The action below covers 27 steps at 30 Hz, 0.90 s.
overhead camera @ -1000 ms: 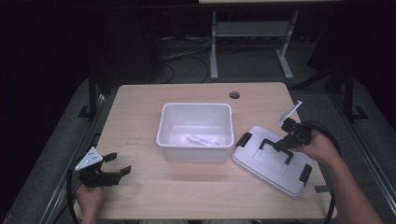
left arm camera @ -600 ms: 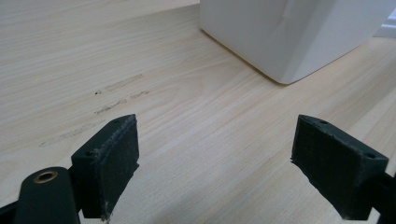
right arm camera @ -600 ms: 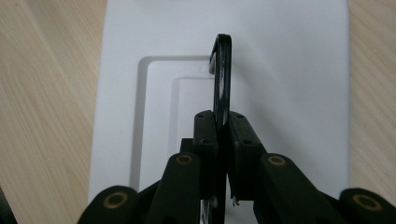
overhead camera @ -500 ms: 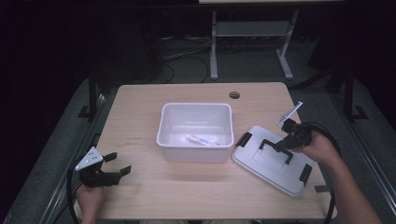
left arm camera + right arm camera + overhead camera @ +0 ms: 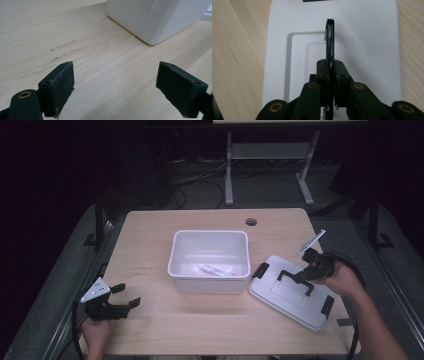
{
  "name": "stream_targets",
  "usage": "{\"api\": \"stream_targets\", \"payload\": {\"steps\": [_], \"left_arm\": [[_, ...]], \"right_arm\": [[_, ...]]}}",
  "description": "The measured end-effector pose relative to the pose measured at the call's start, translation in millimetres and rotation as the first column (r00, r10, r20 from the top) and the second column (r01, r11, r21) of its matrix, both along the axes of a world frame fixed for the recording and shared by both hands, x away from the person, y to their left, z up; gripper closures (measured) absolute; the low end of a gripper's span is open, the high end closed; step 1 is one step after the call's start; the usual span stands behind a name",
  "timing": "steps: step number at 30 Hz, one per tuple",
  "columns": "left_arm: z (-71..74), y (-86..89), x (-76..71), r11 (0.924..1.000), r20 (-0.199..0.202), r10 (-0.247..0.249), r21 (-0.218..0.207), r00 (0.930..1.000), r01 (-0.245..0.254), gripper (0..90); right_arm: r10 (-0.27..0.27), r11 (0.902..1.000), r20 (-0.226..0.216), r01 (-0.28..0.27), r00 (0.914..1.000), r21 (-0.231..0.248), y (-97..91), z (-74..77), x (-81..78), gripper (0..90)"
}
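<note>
The lid [image 5: 295, 292] lies flat on the table [image 5: 150, 250], just to the right of the white tub [image 5: 209, 260] and turned at a slant to the table's edge. The right gripper [image 5: 300, 275] sits over the middle of the lid, and its jaws are clamped on the lid's black handle [image 5: 329, 40]. In the right gripper view the handle stands upright as a thin black strip, pinched between the two pads, with its rounded top end reaching past the fingertips.

The lid is white plastic, a rectangle with rounded corners and a stepped recess in its centre below the handle. Black clips sit at its edges, one [image 5: 259, 270] at the end near the tub and one [image 5: 327, 306] at the far end.

The left gripper [image 5: 120, 301] rests at the table's near left corner, well apart from the tub, its jaws spread wide with nothing between them. Bare wood shows between its pads [image 5: 60, 87] in the left gripper view
</note>
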<state>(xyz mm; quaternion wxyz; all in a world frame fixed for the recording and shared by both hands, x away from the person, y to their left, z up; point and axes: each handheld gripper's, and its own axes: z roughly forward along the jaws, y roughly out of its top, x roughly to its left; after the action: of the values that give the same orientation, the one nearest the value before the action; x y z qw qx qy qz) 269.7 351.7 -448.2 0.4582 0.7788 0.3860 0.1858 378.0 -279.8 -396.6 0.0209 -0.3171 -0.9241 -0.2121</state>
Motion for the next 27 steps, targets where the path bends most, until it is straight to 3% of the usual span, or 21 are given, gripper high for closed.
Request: {"api": "stream_targets", "payload": {"steps": [14, 27], "left_arm": [[0.1, 0.0, -0.1, 1.0, 0.001, -0.001, 0.0, 1.0, 0.001, 14.3], [0.5, 0.2, -0.3, 1.0, 0.003, -0.004, 0.002, 1.0, 0.004, 14.3]], "right_arm": [[0.005, 1.0, 0.013, -0.005, 0.9999, 0.006, -0.6, 6.6, -5.3, 84.5], [0.016, 0.9997, 0.042, -0.017, 0.999, 0.019, -2.0, 24.7, -12.3, 84.5]]}}
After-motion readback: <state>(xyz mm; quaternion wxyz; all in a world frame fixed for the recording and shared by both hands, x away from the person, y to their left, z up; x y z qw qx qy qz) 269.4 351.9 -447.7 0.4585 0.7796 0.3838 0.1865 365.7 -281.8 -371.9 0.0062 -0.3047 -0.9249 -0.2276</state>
